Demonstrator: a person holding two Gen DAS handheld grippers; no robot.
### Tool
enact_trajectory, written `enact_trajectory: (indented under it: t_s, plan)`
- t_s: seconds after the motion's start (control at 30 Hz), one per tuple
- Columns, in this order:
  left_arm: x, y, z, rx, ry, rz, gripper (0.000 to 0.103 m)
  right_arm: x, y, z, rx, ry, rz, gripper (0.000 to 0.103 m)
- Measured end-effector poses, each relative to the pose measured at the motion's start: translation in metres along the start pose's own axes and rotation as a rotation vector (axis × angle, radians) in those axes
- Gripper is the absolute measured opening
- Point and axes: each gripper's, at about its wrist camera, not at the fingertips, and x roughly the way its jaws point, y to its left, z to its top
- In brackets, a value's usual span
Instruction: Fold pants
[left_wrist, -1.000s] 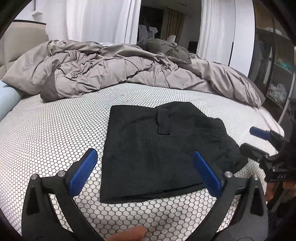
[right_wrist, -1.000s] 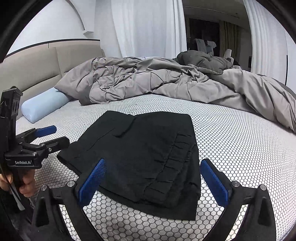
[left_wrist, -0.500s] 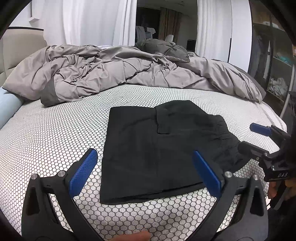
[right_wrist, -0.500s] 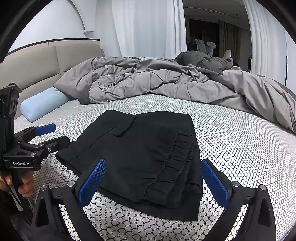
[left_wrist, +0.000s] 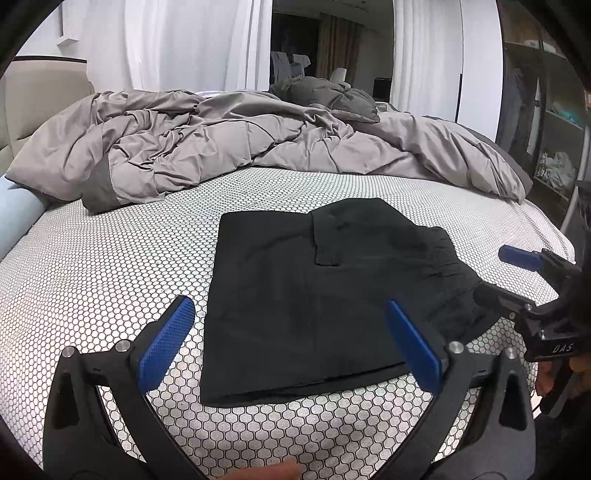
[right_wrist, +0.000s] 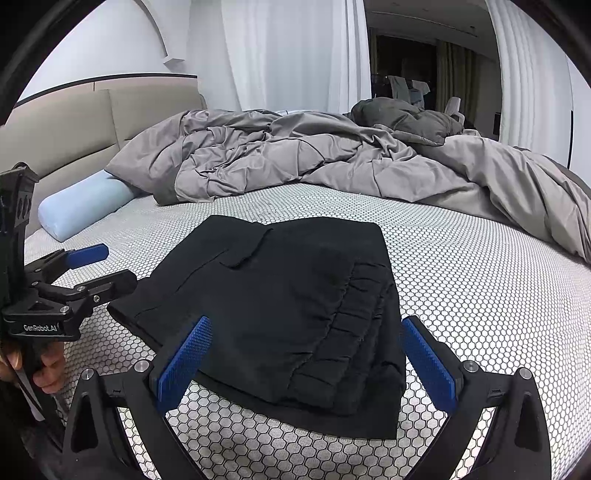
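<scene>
On the bed (left_wrist: 92, 280), left to right: blue pillow (right_wrist: 79, 210) at the far left, cut off by the frame edge in the left wrist view and partly tucked under the duvet (left_wrist: 229, 147) in the right wrist view. Headboard (right_wrist: 92, 122) mostly blocked by the duvet.

Pants (left_wrist: 317, 295) lie folded into a flat black block mid-bed, in front of the duvet and apart from it. Black on black, so layers are hard to read; the elastic waistband (right_wrist: 354, 321) shows only from the right wrist view, on the near right side. Lower layer sticks out as a thin edge at the near side.

Left hand-held gripper (left_wrist: 291, 343): jaws spread wide, nothing between them, held over the near edge of the pants, whether touching or not I cannot tell. Its handle and the holding hand are largely cut off at the left edge of the right wrist view.

Right hand-held gripper (right_wrist: 306, 362): jaws also wide apart, holding nothing, straddling the waistband corner from above. In the left wrist view its body is clipped by the right frame edge.

Shelves (left_wrist: 550, 140) at far right are dim, contents unclear.

Versus 1 s ago: pants in the same spot and shape; both hand-held grippers equally wide, views shifted only slightly.
</scene>
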Motion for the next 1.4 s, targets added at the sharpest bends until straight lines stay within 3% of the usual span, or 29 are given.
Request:
enact_trajectory:
  t_s: [0.57,1.4]
  plan:
    - [0.002,0.003,0.0,0.003,0.001,-0.001,0.102,-0.001,-0.003,-0.003,0.008,-0.003,-0.001,0.103]
    - [-0.017,0.005,-0.004,0.056,-0.02,-0.071,0.102,-0.02,0.007,-0.006,-0.016,-0.019,0.002,0.103]
